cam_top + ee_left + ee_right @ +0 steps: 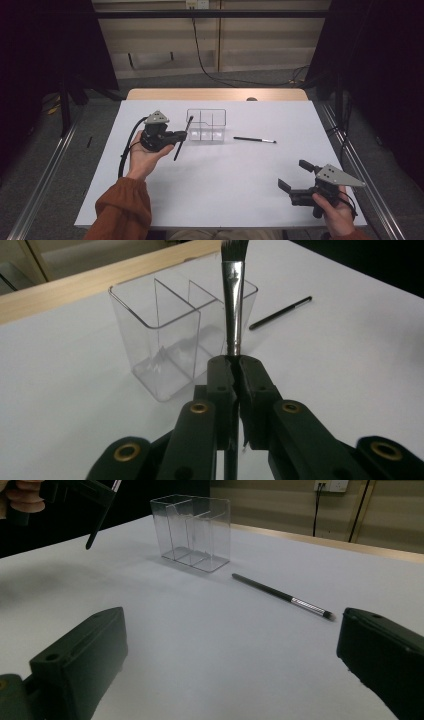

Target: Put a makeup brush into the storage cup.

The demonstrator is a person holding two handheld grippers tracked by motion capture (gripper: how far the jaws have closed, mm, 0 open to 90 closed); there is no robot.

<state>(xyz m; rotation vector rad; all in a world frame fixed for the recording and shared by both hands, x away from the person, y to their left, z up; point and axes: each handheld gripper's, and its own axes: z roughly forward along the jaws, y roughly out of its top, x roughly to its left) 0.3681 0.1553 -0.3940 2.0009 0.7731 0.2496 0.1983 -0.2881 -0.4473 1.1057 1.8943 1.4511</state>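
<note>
From above, my left gripper (176,136) has a brush (183,138) pinched mid-handle, tilted, right beside the clear organizer (206,124), I'd guess so it can drop into a compartment. My right gripper (296,175) sits low near the table edge, well away.

Left gripper view: jaws squeezed tight on the handle, bristles up in front of the organizer's divided slots.

Right gripper view: jaws spread wide, nothing between them, pointed at the second brush (283,596) lying flat on the table (210,645) beside the organizer, probably next in line.
</note>
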